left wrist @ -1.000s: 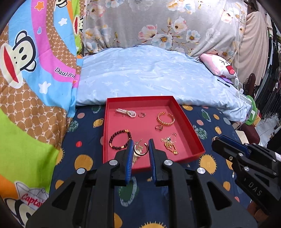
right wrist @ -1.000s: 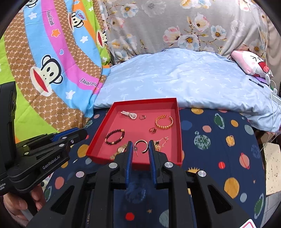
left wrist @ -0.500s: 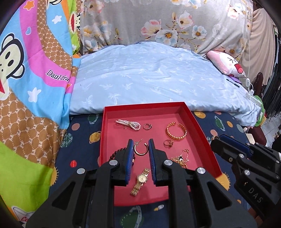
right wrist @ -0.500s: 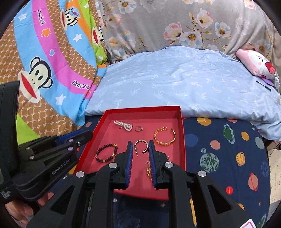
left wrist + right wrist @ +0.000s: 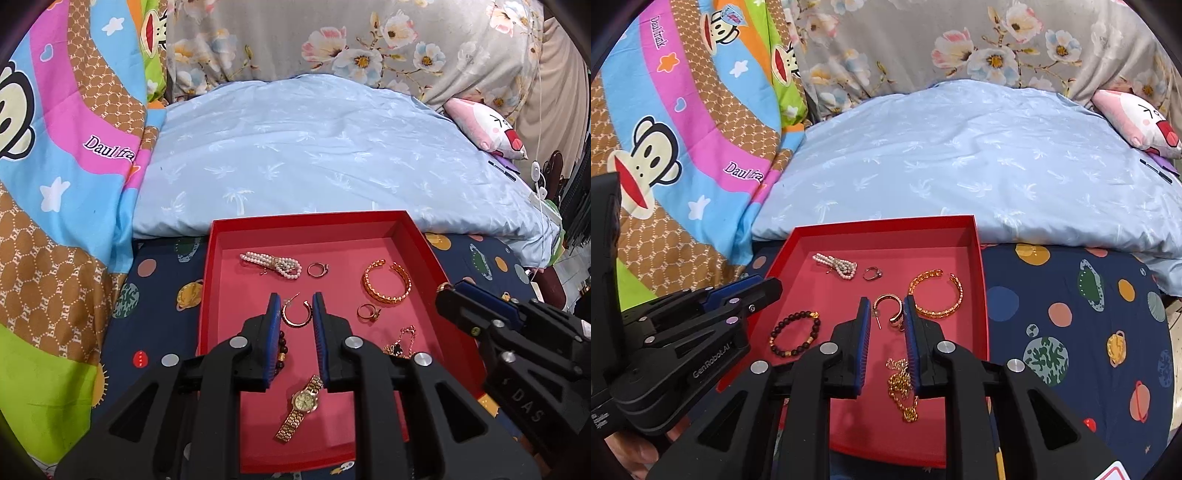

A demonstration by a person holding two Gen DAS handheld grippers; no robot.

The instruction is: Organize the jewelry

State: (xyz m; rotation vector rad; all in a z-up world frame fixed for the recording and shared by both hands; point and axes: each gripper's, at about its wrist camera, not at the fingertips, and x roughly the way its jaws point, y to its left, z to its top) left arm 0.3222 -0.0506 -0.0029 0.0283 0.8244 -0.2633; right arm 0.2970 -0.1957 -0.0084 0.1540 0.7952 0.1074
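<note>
Both my grippers have come forward and lower over the red tray (image 5: 413, 236) on the bed, so the jewelry now lies within reach and sorting can begin. My left gripper (image 5: 295, 306) hovers with its jaws a narrow gap apart, holding nothing; the gold hoop earring (image 5: 295, 314) lies just beyond its tips, the watch (image 5: 301, 400) beneath it. My right gripper (image 5: 886, 310) is likewise narrowly parted and empty, the gold chain (image 5: 903, 387) beneath it.

Open from above: shallow red cardboard tray (image 5: 413, 229), low walls all round. Bare floor along its 12 o'clock edge. Puffy pale blue quilt (image 5: 960, 158) pressing against that wall at 12 o'clock; colourful cartoon monkey blanket (image 5: 683, 147) banked up at 10 o'clock.
</note>
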